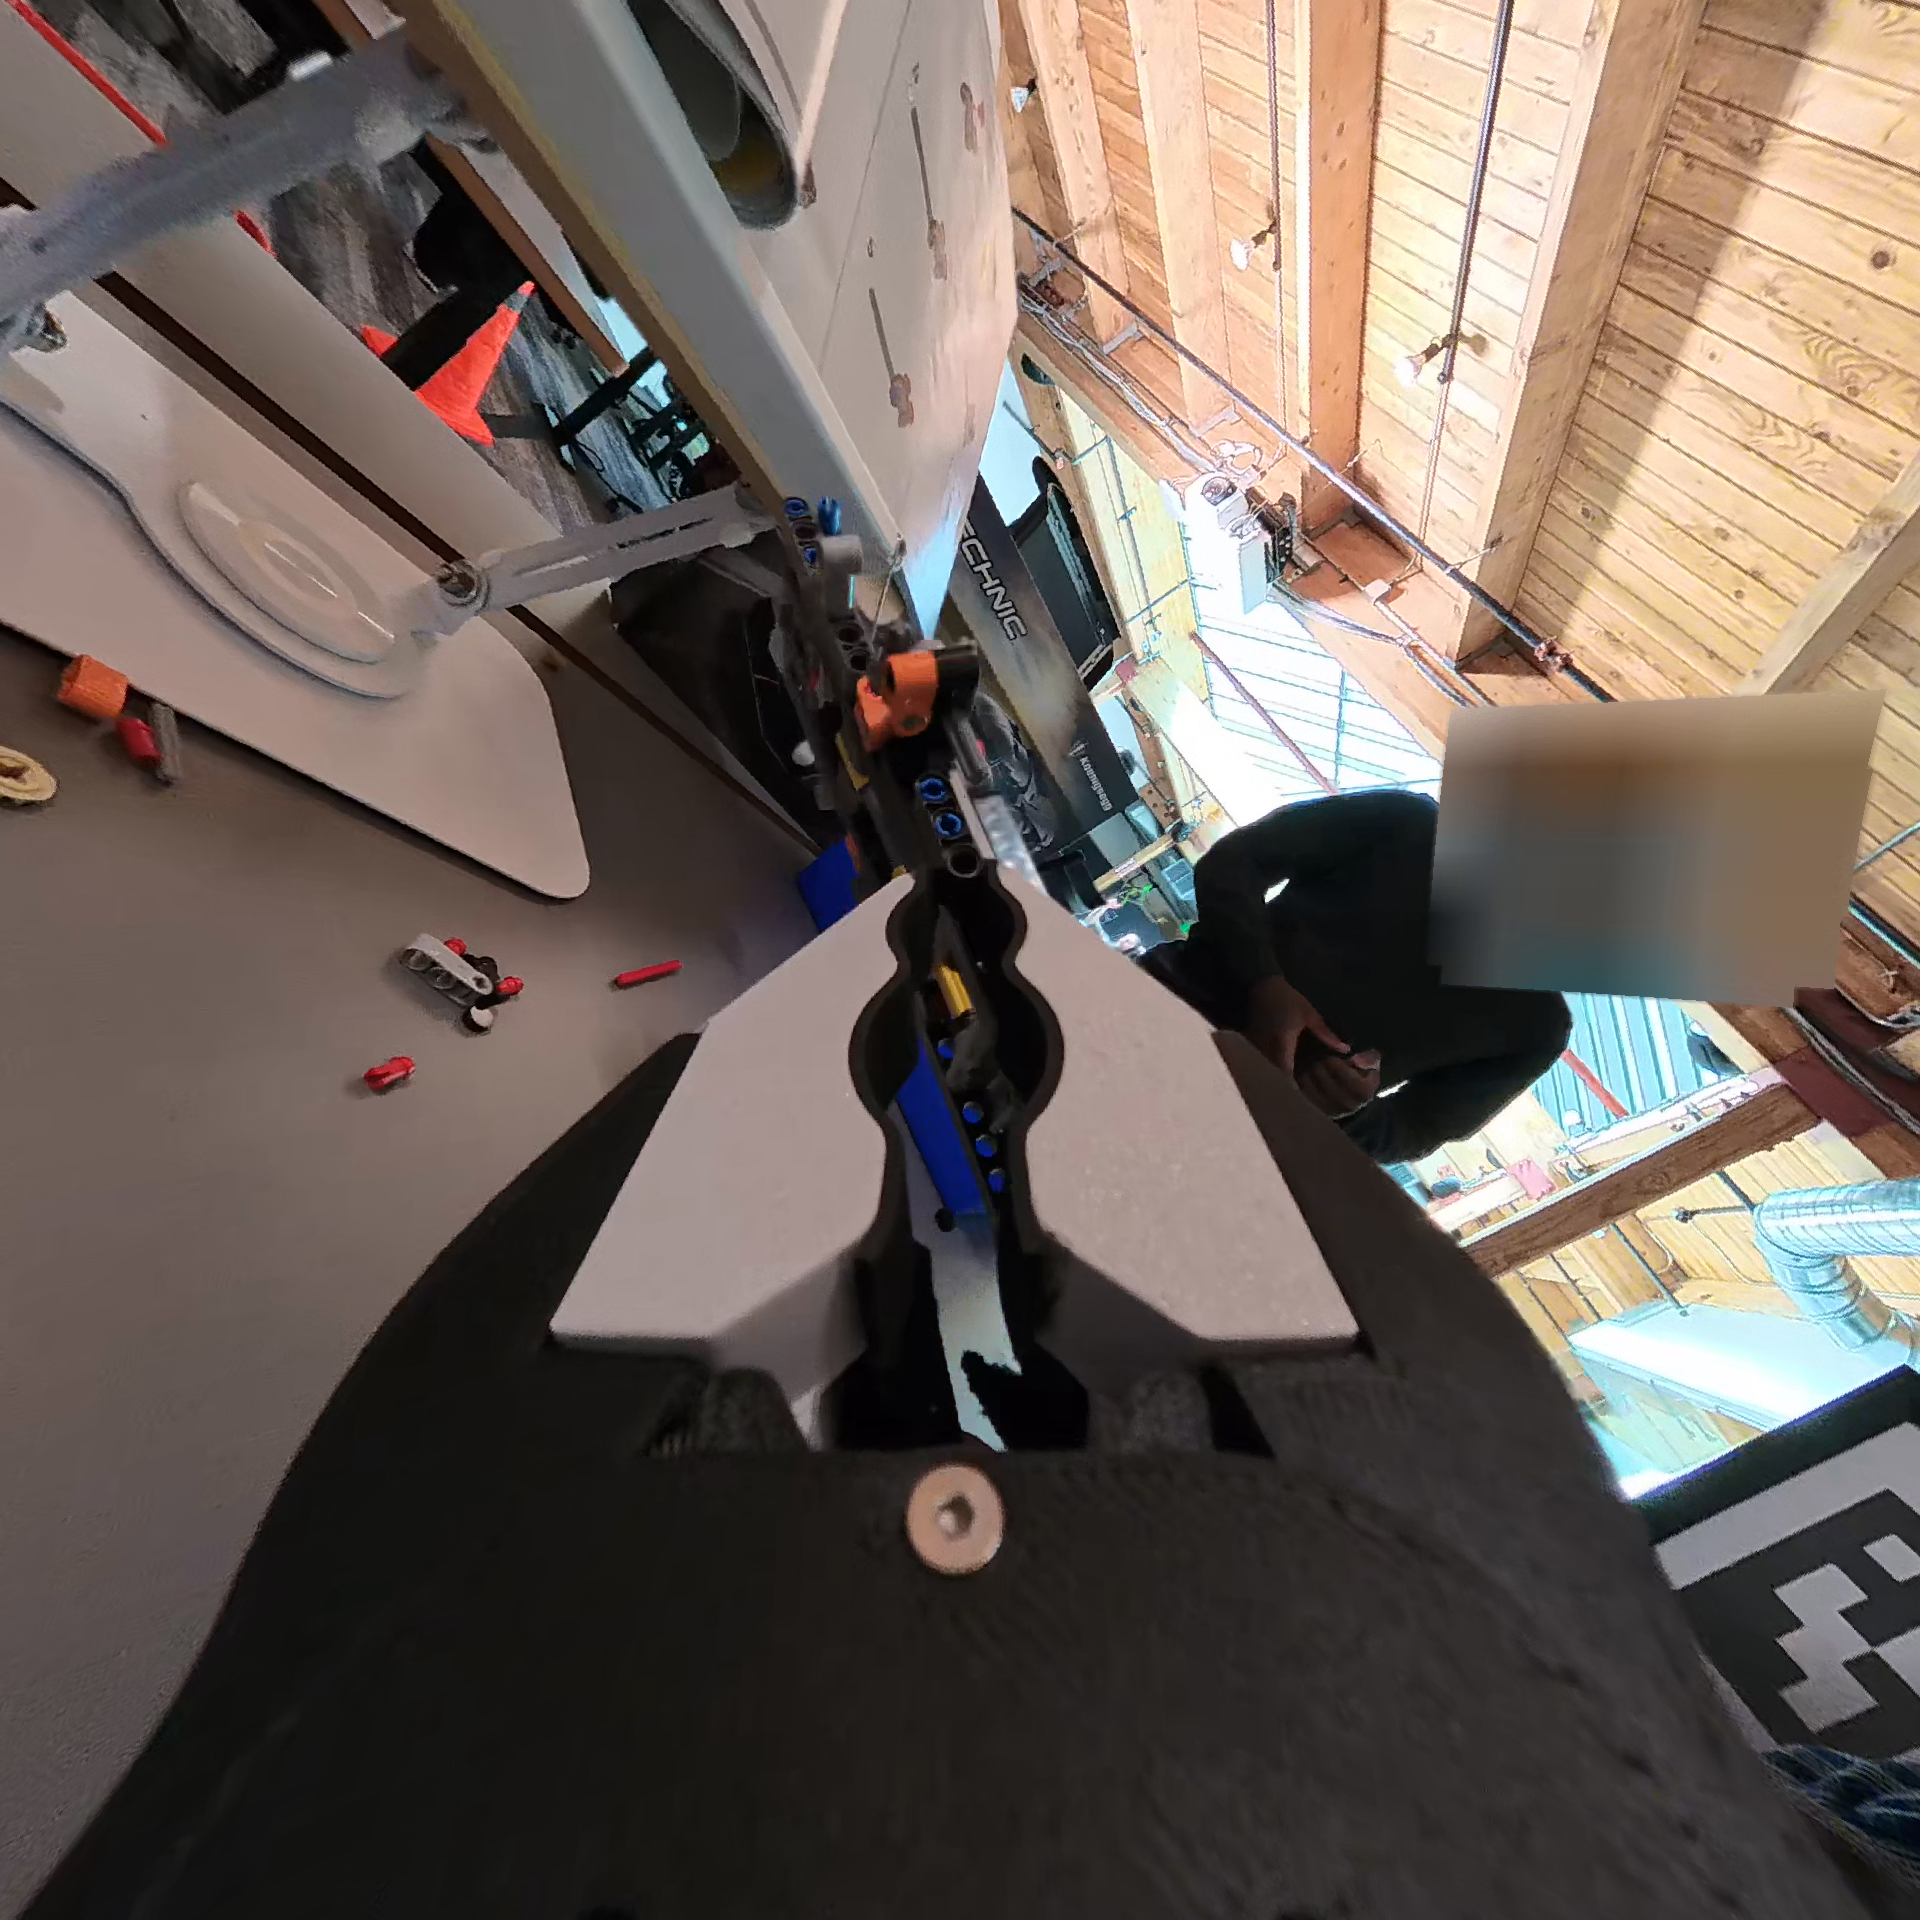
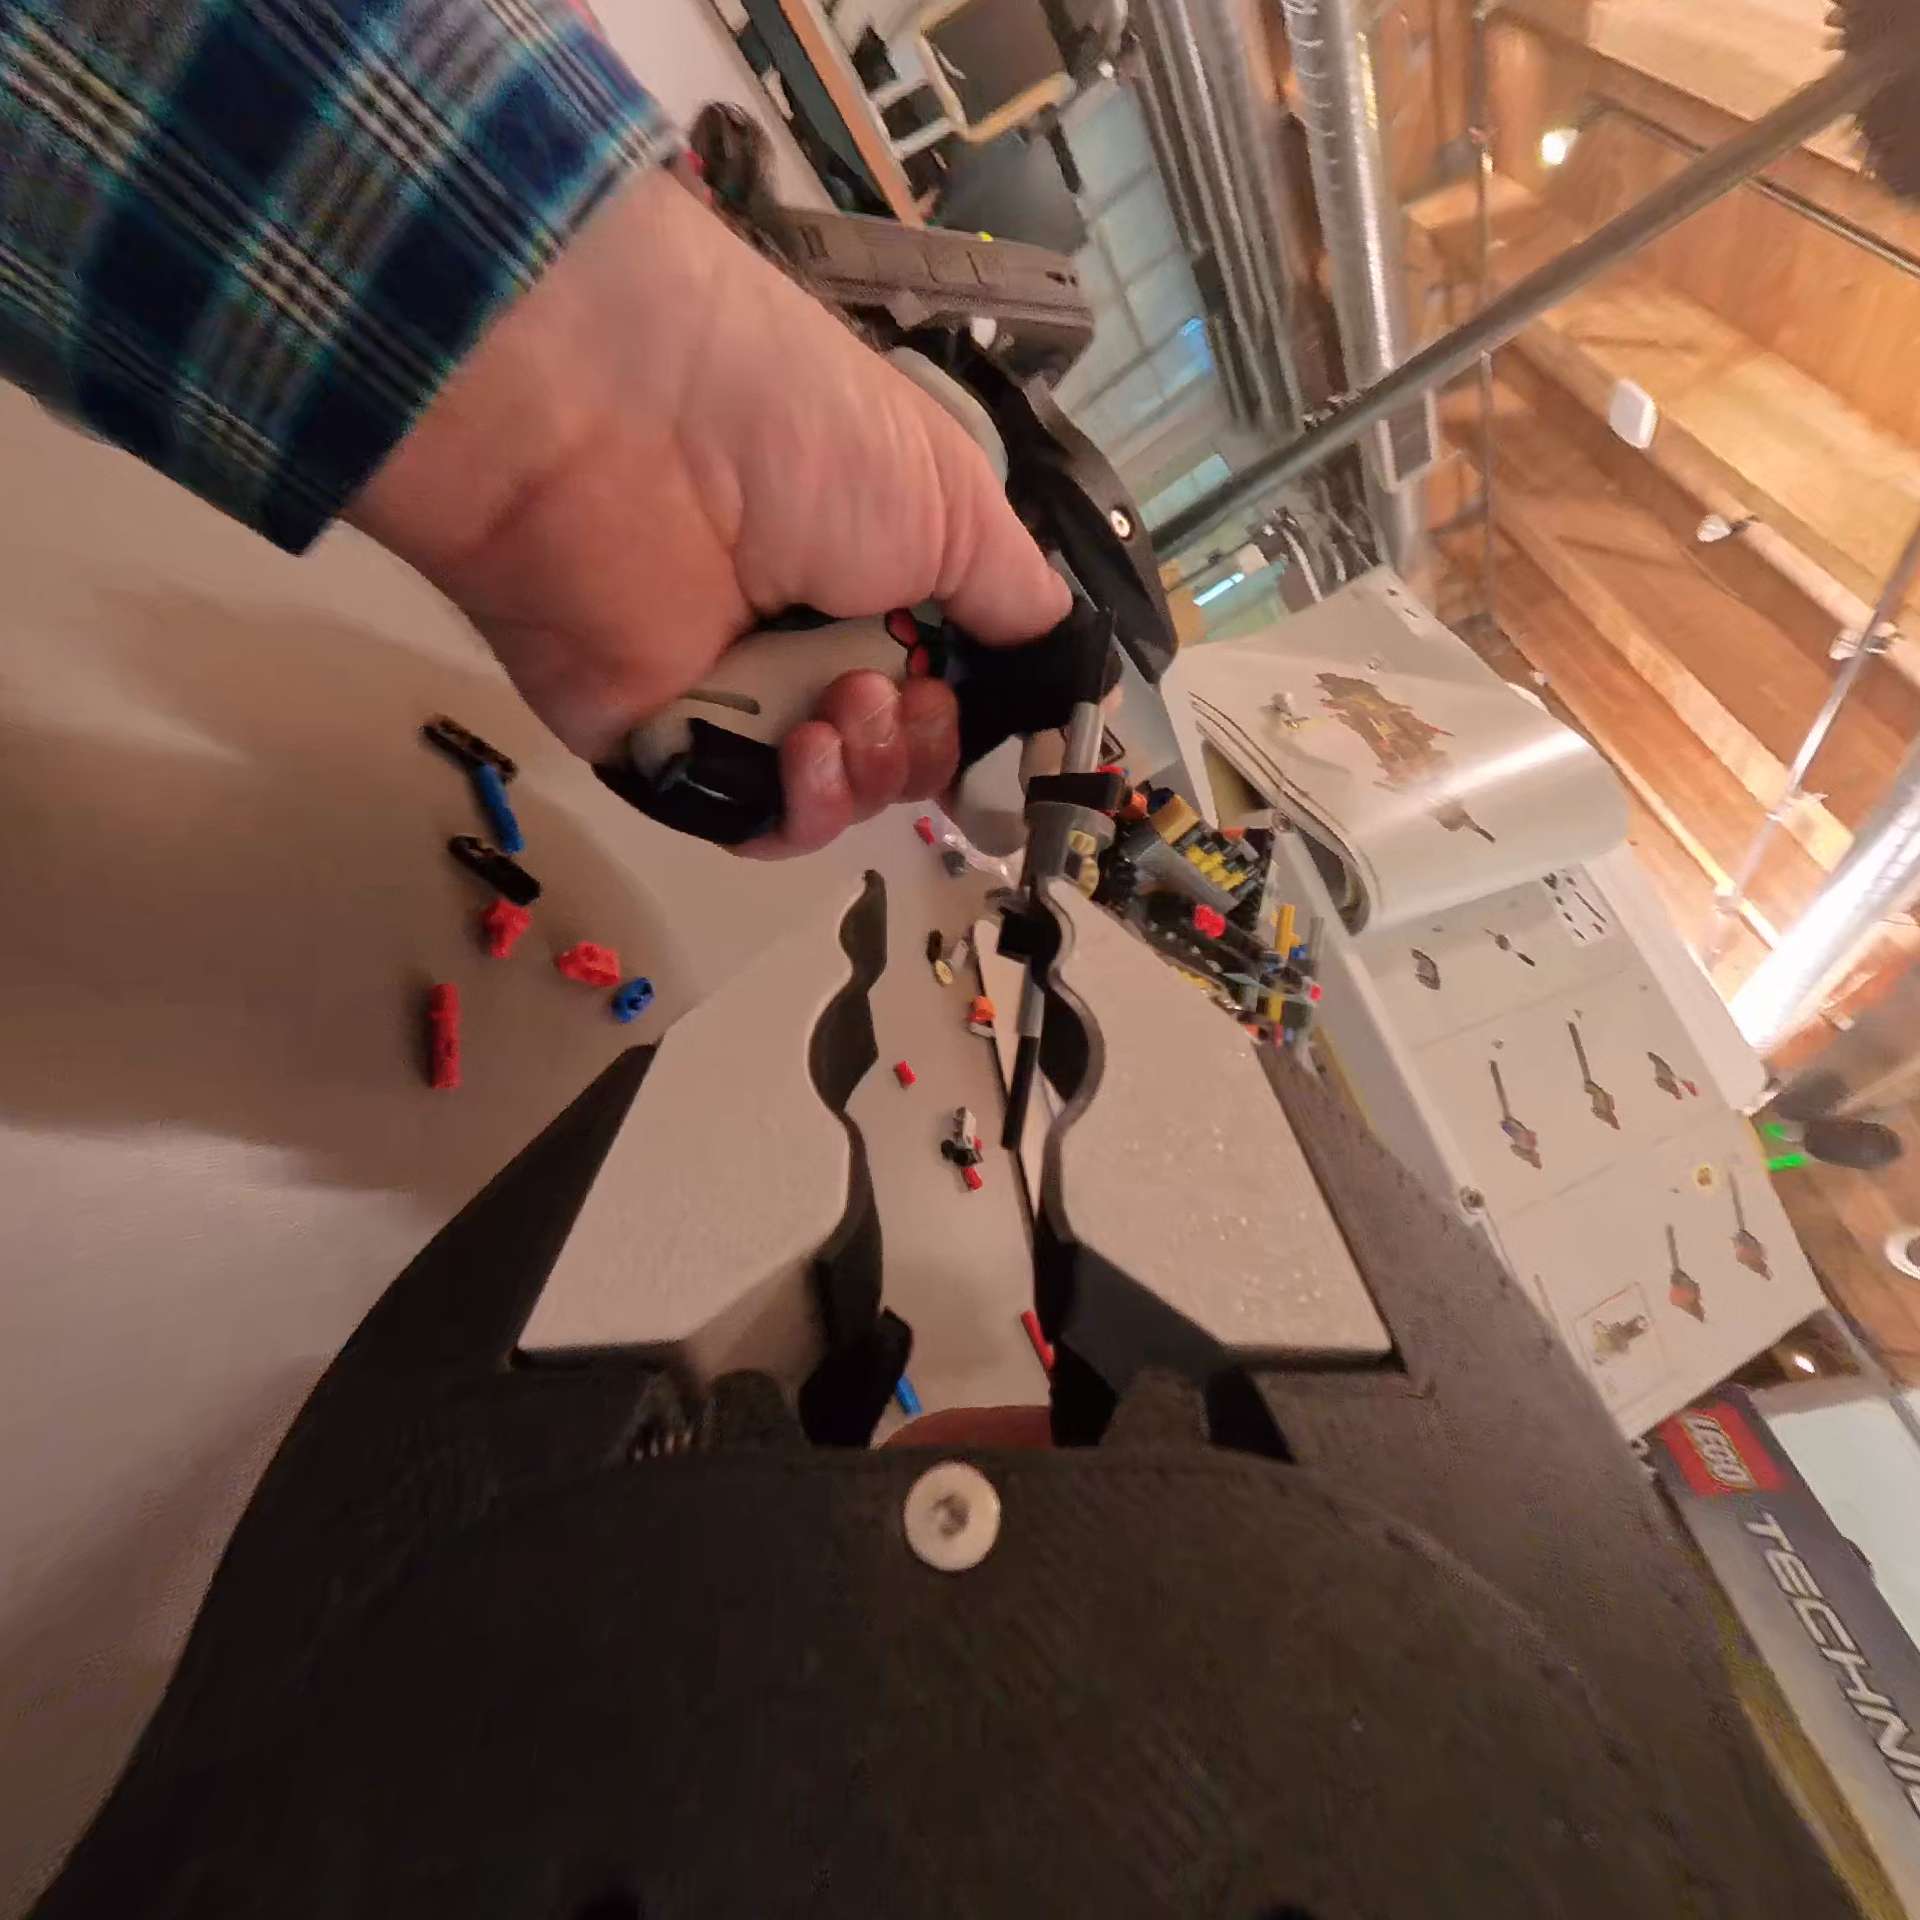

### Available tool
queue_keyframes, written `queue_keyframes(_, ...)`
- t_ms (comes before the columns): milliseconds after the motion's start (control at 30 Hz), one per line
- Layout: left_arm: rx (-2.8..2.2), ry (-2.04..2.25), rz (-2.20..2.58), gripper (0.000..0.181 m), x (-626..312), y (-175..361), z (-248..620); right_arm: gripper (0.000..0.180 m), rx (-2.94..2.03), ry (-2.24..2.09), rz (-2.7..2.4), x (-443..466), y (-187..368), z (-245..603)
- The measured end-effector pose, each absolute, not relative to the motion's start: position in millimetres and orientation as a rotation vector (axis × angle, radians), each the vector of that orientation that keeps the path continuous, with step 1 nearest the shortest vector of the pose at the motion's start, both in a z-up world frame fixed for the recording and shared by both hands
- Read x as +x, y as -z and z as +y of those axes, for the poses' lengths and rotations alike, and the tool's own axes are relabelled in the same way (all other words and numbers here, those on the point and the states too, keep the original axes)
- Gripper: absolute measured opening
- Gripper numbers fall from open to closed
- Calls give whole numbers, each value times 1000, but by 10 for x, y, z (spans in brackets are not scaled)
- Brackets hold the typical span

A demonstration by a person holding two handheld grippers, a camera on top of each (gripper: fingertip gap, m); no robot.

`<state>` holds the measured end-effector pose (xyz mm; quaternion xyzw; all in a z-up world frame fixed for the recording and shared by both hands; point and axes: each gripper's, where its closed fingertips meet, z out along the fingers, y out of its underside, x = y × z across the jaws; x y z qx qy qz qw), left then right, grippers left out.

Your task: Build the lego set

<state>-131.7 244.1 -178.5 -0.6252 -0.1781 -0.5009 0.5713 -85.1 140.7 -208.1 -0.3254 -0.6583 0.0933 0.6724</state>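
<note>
My left gripper (image 1: pixel 956 883) is shut on the partly built lego model (image 1: pixel 940 821), a black beam frame with blue pins and an orange connector (image 1: pixel 899 691) at its far end. In the right wrist view a hand (image 2: pixel 707 499) holds that gripper, and the model (image 2: pixel 1195 883) hangs from it above the table. My right gripper (image 2: pixel 961 894) is open. A thin grey and black axle (image 2: pixel 1029 1023) with a black bush sticks out of the model and lies along my right finger (image 2: pixel 1153 1122); the left finger stands apart from it.
Loose red pieces (image 2: pixel 587 961), blue pieces (image 2: pixel 499 805) and black pieces (image 2: pixel 494 868) lie on the table (image 2: pixel 156 1195). An open instruction booklet (image 2: pixel 1558 1091) and the set's box (image 2: pixel 1818 1558) lie at the right. A white lamp base (image 1: pixel 291 582) and a person (image 1: pixel 1351 987) are beyond. The gap from one gripper's tips to the other's is roughly 11 cm.
</note>
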Motion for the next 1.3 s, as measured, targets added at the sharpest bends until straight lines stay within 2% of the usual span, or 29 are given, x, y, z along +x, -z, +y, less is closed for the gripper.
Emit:
queue_keyframes(67,-1461,1179,-420,5,-1329,1782,2444,33,-741,-207,-1444,-848,2029,1452)
queue_keyframes(133,-1468,1172,-411,5,-1313,1780,2449,51,-764,-212,-1411,-845,1990,1509)
queue_keyframes(167,-1467,1178,-407,5,-1297,1777,2450,54,-770,-218,-1423,-852,2014,1508)
queue_keyframes(267,-1477,1167,-405,5,-1275,1804,2455,47,-757,-213,-1497,-870,2131,1444)
queue_keyframes(300,-1477,1164,-412,6,-1284,1819,2455,36,-740,-226,-1519,-872,2146,1400)
queue_keyframes(333,-1469,1172,-416,5,-1288,1817,2452,34,-735,-239,-1520,-871,2138,1378)
queue_keyframes(400,-1466,1166,-415,5,-1288,1805,2445,40,-745,-251,-1477,-864,2066,1398)
queue_keyframes(467,-1461,1166,-407,5,-1281,1776,2438,60,-772,-249,-1446,-865,2032,1449)
queue_keyframes(500,-1458,1168,-403,5,-1271,1761,2432,61,-776,-241,-1459,-873,2064,1457)
queue_keyframes(600,-1469,1151,-396,6,-1266,1756,2414,59,-768,-211,-1505,-888,2149,1440)
queue_keyframes(667,-1466,1149,-413,6,-1306,1785,2401,39,-742,-253,-1526,-876,2132,1366)
queue_keyframes(733,-1456,1158,-417,5,-1315,1781,2384,43,-746,-251,-1491,-864,2067,1394)
queue_keyframes(833,-1462,1158,-406,5,-1287,1773,2383,59,-795,-256,-1465,-868,2058,1482)
queue_keyframes(1000,-1461,1151,-412,6,-1304,1796,2401,43,-748,-279,-1499,-873,2088,1380)
queue_keyframes(1033,-1454,1160,-413,5,-1305,1794,2396,46,-749,-283,-1476,-871,2051,1387)
queue_keyframes(1100,-1461,1153,-405,5,-1288,1796,2390,67,-780,-288,-1437,-877,2012,1438)
queue_keyframes(1133,-1461,1157,-404,5,-1280,1794,2388,70,-796,-291,-1453,-885,2047,1446)
queue_keyframes(1233,-1458,1155,-402,5,-1283,1786,2390,58,-767,-282,-1508,-895,2130,1393)
queue_keyframes(1300,-1450,1163,-413,5,-1308,1798,2393,41,-721,-320,-1514,-883,2092,1298)
